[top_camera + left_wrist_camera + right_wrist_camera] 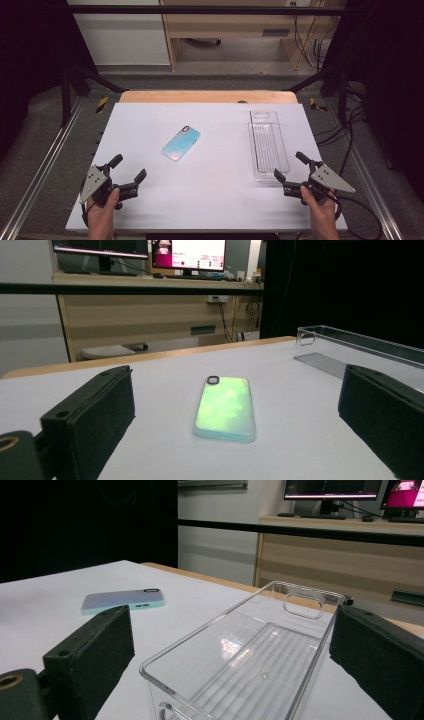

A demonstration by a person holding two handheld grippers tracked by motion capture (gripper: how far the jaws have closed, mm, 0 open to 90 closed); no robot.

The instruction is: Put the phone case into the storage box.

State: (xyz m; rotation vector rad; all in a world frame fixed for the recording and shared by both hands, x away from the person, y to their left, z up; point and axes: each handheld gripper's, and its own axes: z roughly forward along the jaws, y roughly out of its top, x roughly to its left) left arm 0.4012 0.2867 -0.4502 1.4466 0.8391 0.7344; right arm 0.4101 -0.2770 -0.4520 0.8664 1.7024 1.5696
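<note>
Two grippers: both sit at the near edge of the white table (210,200), one in each hand, with nothing between their jaws.
Left gripper (131,174): at the near left; its jaws stand wide apart and empty, aimed toward the far right at the phone.
Right gripper (291,166): at the near right; its jaws are also spread and empty, flanking the near end of the tray without touching it, as far as the high view allows.
Phone (181,143): lies flat, back up, close to the middle of the table, its camera end turned to the far side. From the left gripper view (225,407) it sits straight ahead between the jaws but well beyond them.
Tray (267,145): a clear, long plastic bin on the right half, running near to far, empty, with a ribbed floor and a handle slot in its far wall (302,605).
Phone to tray: well apart, phone to the left of the tray.
Step in hand: probably the very start, an approach not yet begun; each gripper faces its own thing, which suggests the phone is meant to go into the tray.
Next move, left: travel forward to the phone, drop low, and bring the jaws across its narrow width, since it lies flat with little edge to catch.
Next move, right: likely close on the tray's near wall to steady it.
Risk: the smooth phone may slide on the table instead of lifting.
</note>
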